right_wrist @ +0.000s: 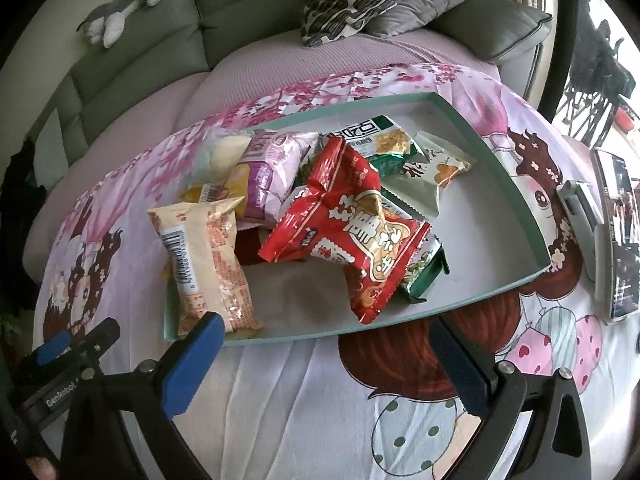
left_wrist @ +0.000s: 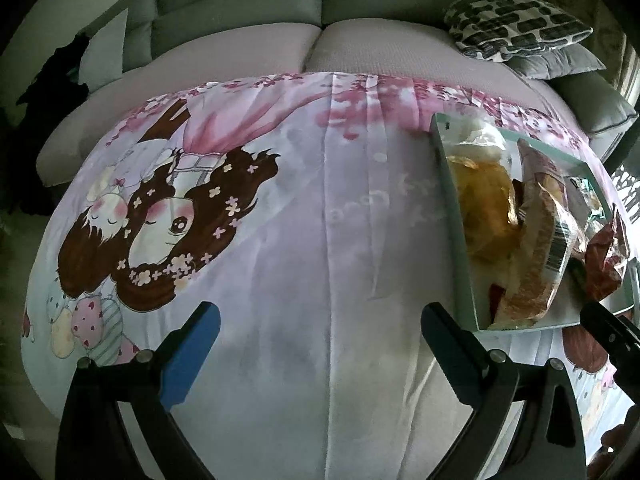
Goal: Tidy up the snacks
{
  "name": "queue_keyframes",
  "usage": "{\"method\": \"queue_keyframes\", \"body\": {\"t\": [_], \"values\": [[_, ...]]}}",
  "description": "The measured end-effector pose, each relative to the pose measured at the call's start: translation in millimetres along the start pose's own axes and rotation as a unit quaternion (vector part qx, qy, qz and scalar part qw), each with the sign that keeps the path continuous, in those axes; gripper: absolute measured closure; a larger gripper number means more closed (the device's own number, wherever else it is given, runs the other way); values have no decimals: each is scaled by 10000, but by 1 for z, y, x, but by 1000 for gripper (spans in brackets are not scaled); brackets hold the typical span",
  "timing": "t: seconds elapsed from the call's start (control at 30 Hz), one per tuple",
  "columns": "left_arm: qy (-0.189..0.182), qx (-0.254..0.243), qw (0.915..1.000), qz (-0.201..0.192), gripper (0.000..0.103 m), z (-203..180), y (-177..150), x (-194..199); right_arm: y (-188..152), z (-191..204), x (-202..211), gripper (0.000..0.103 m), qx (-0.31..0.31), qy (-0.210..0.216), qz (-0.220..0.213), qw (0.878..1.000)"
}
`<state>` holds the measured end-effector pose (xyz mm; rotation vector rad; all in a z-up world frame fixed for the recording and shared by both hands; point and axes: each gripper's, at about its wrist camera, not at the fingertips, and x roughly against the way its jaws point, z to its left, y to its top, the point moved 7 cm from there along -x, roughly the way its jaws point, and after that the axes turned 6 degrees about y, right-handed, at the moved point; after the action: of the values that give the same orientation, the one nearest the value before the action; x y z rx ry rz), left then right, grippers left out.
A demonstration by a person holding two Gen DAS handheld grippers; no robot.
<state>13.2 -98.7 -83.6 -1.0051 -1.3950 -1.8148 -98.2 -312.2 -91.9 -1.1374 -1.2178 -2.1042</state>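
Snack packets piled in shallow green tray [right_wrist: 516, 184] on cartoon-print cloth [left_wrist: 320, 240] over desk: red packet [right_wrist: 352, 228] on top at centre, beige packet [right_wrist: 208, 264] leaning over tray's near-left rim. Right gripper [right_wrist: 328, 364] just short of tray's near edge, jaws wide & empty. Left gripper [left_wrist: 320, 344] over bare cloth w/ tray to its right, jaws wide, nothing held.

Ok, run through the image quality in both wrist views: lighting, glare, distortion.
Left wrist view: dim, heavy dark vignette at the corners, fisheye bulging the cartoon sheet; the tray sits warped at the right edge. Right wrist view: brighter, the window at the far right blown out, some sheen on the red snack packet; the sofa curves with the lens.
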Motion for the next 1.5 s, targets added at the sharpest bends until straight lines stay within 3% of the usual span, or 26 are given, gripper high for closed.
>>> {"method": "queue_keyframes", "body": {"t": [1.2, 1.33, 1.5], "values": [[35, -42, 10000, 18, 3, -1, -2, -1, 0, -3, 0, 0, -18, -10, 28, 10000], [246, -144, 9996, 1, 3, -3, -2, -1, 0, -4, 0, 0, -14, -18, 38, 10000], [203, -186, 9996, -90, 3, -3, -2, 3, -1, -4, 0, 0, -15, -23, 52, 10000]]}}
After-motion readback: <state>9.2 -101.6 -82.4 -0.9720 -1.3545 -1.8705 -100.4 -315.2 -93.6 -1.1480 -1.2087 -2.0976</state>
